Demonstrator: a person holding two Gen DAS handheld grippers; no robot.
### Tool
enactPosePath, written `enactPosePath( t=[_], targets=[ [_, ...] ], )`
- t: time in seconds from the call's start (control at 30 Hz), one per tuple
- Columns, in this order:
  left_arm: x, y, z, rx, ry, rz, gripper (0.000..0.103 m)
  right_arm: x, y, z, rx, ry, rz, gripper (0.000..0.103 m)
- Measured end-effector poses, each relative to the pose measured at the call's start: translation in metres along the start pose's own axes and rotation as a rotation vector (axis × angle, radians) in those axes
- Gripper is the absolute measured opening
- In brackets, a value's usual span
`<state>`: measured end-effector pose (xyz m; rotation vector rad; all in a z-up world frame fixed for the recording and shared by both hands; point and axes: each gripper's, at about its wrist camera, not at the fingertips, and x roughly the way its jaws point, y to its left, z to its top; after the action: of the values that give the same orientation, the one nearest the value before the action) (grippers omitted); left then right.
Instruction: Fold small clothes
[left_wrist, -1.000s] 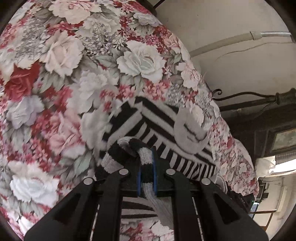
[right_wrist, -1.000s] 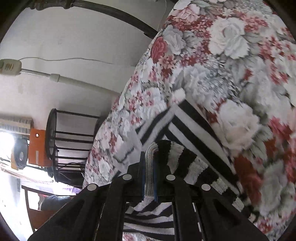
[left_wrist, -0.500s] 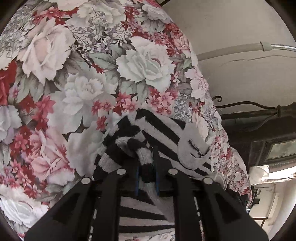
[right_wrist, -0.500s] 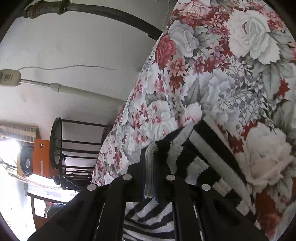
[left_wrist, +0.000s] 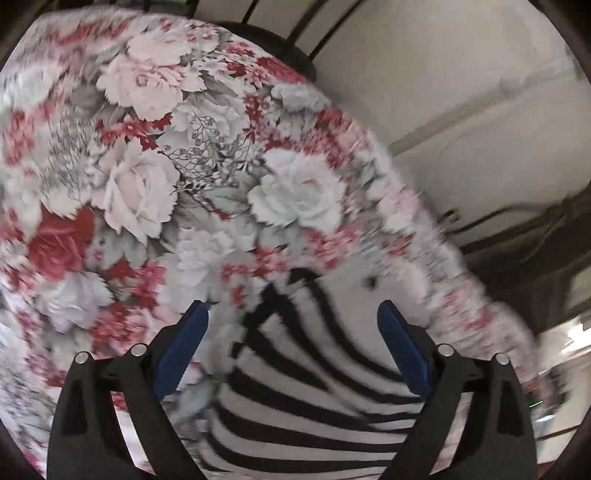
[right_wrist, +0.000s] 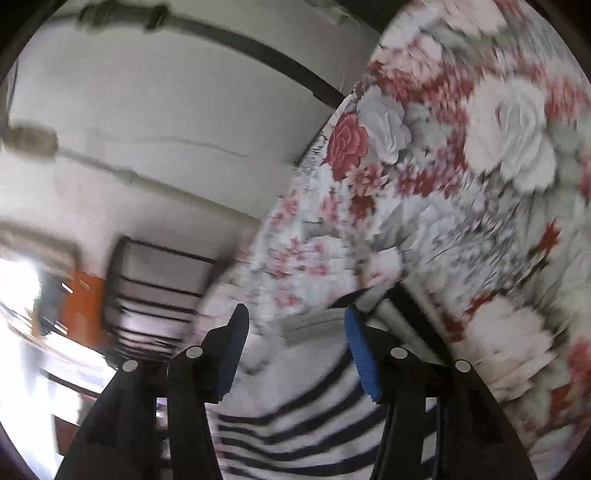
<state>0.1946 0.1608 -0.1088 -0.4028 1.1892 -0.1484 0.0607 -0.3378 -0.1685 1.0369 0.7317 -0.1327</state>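
Left gripper (left_wrist: 291, 314): jaws opening, blue pads (left_wrist: 181, 347) spread wide and clear of the cloth, the black-and-white striped garment (left_wrist: 314, 387) lying flat below and between them, gripped by neither. Right gripper (right_wrist: 295, 321): jaws opening too, roughly half apart, pads off the fabric, the same striped garment (right_wrist: 295, 424) spread under them with its edge near the right-hand pad. Garment rests on a floral bedspread (left_wrist: 147, 184); beyond that, a pale wall (right_wrist: 166, 110); both views motion-blurred.

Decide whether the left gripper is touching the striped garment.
Apart: in the left wrist view the opening left gripper shows both pads clear of the striped garment lying below.
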Motion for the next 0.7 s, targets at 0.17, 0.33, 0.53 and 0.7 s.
enactPosePath(
  t=[0.17, 0.33, 0.53, 0.7],
  targets=[
    [0.016, -0.024, -0.009, 0.179, -0.005, 0.195, 0.090, 0.017, 0.025, -0.009, -0.290, 0.010, -0.207, 0.049],
    [0.027, -0.018, -0.006, 0.160, 0.026, 0.161, 0.090, 0.031, 0.045, -0.015, -0.493, 0.039, -0.214, 0.054],
    [0.036, -0.040, -0.005, 0.239, -0.008, 0.230, 0.090, 0.042, 0.051, -0.023, -0.589, 0.071, -0.231, 0.056],
    [0.074, -0.032, -0.005, 0.251, 0.029, 0.445, 0.099, 0.071, 0.030, -0.020, -0.559, 0.108, -0.465, 0.022]
  ],
)
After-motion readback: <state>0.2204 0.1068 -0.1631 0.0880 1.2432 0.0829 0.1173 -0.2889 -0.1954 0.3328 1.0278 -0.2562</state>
